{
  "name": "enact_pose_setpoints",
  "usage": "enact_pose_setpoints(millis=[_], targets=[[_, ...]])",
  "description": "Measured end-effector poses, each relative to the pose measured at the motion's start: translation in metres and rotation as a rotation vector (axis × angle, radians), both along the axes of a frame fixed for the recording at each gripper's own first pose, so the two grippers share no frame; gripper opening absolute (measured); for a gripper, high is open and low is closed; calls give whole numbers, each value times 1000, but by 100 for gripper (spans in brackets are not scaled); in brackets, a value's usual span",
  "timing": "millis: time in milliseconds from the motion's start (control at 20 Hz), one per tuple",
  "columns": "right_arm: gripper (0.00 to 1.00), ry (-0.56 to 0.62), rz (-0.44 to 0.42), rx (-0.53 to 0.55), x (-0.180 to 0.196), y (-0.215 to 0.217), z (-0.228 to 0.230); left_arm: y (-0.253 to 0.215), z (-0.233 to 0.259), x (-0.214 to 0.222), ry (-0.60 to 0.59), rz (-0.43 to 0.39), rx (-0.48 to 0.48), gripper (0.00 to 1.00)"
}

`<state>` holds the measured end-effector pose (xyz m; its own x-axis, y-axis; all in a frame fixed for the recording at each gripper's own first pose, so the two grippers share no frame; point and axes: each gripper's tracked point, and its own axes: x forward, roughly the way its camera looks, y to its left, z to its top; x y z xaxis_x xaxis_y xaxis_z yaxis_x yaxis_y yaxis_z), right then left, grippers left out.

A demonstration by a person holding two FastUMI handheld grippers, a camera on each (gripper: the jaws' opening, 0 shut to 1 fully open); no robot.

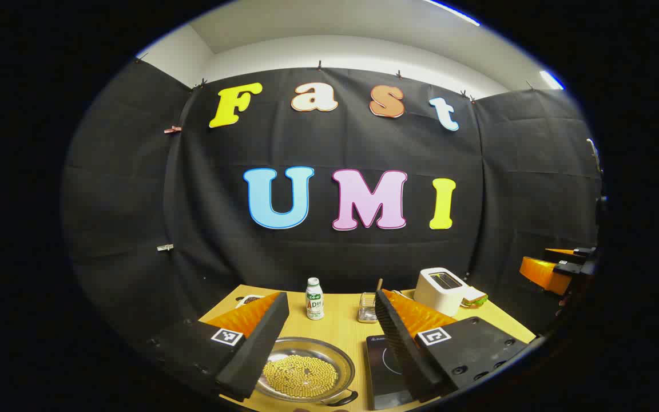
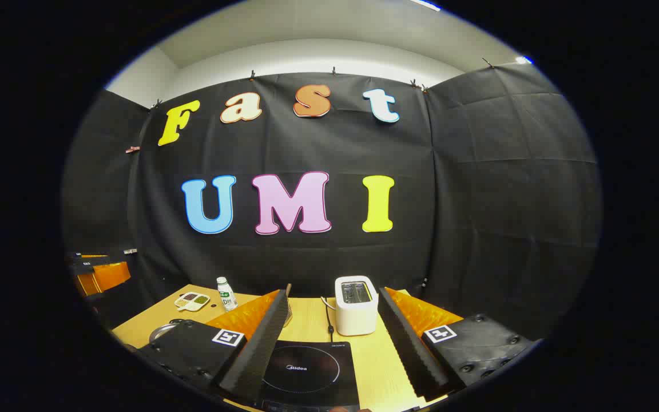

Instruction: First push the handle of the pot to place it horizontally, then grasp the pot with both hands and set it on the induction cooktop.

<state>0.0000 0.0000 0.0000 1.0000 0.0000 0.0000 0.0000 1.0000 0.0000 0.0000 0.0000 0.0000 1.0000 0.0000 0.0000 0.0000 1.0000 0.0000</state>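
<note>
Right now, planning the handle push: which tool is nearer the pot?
Left. The left tool hangs open just above the pot; the right tool hangs over the induction cooktop beside it.

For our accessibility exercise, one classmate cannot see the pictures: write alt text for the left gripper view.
The left gripper hangs open above a wooden table, its fingers framing a steel pot of yellow grains, with a black cooktop just to its right. Behind stand a small bottle, a glass jar and a white toaster.
</note>
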Motion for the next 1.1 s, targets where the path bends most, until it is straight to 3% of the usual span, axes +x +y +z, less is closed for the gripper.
enact_pose_setpoints(millis=[400, 1100], targets=[[98, 13, -37, 13, -5, 5, -8, -1, -11, 5, 11, -43, -6, 96], [98, 7, -43, 0, 1, 12, -2, 26, -23, 5, 31, -25, -34, 95]])
